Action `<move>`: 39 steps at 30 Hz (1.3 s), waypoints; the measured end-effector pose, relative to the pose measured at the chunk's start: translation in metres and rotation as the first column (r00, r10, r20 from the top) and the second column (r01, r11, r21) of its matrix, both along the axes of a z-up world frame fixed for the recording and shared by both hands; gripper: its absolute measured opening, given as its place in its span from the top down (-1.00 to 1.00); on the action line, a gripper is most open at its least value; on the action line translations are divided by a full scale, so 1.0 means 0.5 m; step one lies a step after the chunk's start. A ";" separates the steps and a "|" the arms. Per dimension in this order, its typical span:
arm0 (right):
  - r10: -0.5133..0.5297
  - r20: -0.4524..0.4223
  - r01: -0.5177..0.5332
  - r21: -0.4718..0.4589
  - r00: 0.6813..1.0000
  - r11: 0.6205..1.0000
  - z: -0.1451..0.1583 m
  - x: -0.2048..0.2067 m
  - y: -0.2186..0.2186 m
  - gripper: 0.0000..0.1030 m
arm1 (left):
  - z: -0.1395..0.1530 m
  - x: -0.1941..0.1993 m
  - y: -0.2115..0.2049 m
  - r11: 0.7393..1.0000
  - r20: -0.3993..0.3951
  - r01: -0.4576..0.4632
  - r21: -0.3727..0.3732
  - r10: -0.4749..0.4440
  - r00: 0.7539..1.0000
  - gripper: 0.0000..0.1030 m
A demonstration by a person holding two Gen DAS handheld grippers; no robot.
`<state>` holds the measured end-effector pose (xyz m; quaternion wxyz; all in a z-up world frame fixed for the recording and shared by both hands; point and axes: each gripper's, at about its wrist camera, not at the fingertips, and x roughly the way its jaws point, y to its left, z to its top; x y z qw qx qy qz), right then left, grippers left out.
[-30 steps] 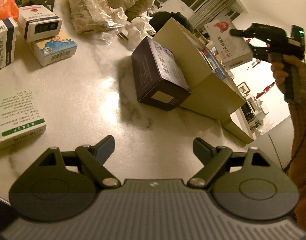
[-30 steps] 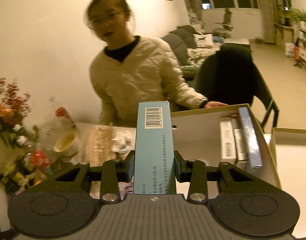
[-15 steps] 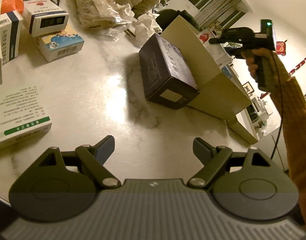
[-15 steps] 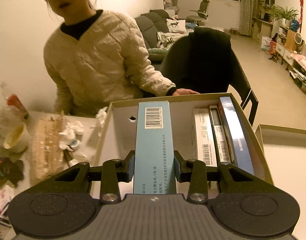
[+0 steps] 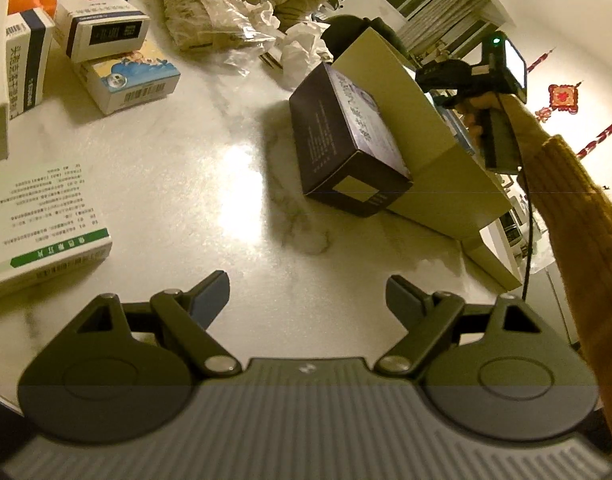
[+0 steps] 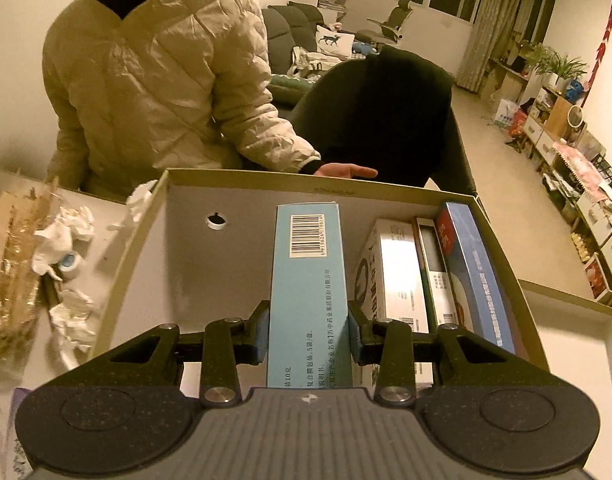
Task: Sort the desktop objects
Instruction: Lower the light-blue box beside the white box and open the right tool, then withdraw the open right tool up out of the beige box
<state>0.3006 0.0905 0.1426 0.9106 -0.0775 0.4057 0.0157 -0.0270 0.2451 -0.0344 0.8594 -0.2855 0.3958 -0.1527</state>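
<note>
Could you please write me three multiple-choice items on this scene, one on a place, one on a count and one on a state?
1. Where does the dark box lie?
A. on the table, against the carton's outer wall
B. inside the carton
C. in the left gripper

2. How many boxes stand along the carton's right side, apart from the held one?
A. one
B. three
C. five

3. What state is the right gripper in?
A. open and empty
B. shut on the light blue box
C. shut on a tissue

Answers:
1 A: the left wrist view shows it resting on the table beside the carton wall.
2 B: a white, a thin and a blue box stand there.
3 B: both pads press the light blue box.
</note>
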 end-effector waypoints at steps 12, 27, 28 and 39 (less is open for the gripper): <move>-0.004 -0.017 0.003 -0.098 1.000 0.995 -0.055 0.028 -0.004 0.19 | 0.000 0.000 -0.002 1.000 0.001 0.002 0.003 -0.002 1.000 -0.68; 0.107 0.081 -0.076 -0.321 0.991 0.944 -0.024 0.010 0.025 0.11 | 0.000 0.002 -0.004 1.000 0.000 -0.003 0.002 0.003 1.000 -0.69; 0.108 0.083 -0.078 -0.305 0.991 0.949 -0.016 0.007 0.020 0.11 | -0.001 0.002 -0.004 1.000 0.001 -0.003 0.002 0.003 1.000 -0.69; 0.093 0.110 -0.066 -0.229 0.990 0.971 0.063 -0.032 -0.032 0.04 | 0.009 -0.004 -0.010 1.000 0.015 0.006 0.006 -0.006 1.000 -0.69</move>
